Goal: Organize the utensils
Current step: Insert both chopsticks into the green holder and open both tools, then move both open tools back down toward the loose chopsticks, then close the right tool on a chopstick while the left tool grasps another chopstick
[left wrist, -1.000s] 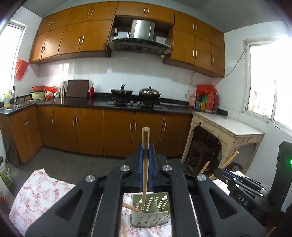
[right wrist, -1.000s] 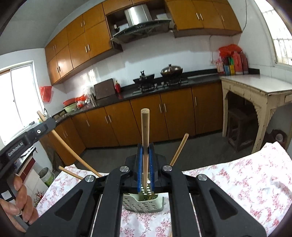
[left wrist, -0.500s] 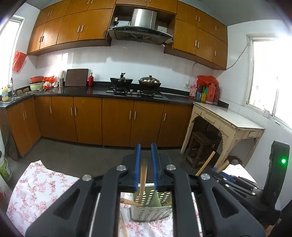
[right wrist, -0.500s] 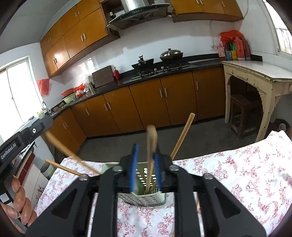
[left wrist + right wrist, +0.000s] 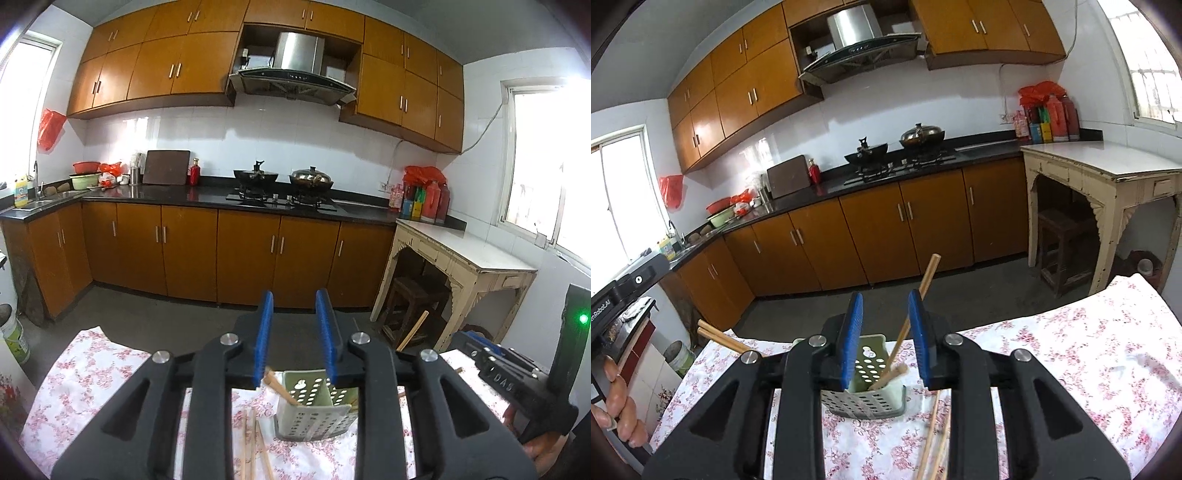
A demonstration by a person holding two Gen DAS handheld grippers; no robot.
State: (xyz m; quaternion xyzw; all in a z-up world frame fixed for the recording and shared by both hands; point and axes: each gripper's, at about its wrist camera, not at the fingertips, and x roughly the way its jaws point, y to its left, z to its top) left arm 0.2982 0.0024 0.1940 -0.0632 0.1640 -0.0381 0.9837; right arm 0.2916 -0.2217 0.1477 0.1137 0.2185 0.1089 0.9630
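Kitchen backdrop: brown cabinets, black counter, hood over the stove; work surface is a table under a floral cloth (image 5: 1052, 354). Green perforated utensil holder (image 5: 866, 400) stands upright on the cloth, just ahead of both grippers, so each wrist camera looks down over its rim. Chopsticks in the holder (image 5: 916, 306) lean out at angles, tips down in the compartments and free ends resting against the rim, which is probably why they fan rather than stand straight. Loose chopsticks on the cloth (image 5: 251, 443) lie beside the holder, near enough for the next pick; the same bunch shows in the right wrist view, low and right of the holder. Left gripper (image 5: 295, 341): jaws parting, a modest gap, nothing between the blue pads; one stick's end sits just below the left pad but I can't tell if it touches. Right gripper (image 5: 885, 341): jaws a similar modest width apart and steady, no grip; a leaning stick crosses behind the right pad in view, apparently farther back in the holder, not clamped. Judgement: both hands empty, several sticks binned, the loose ones not yet sorted.
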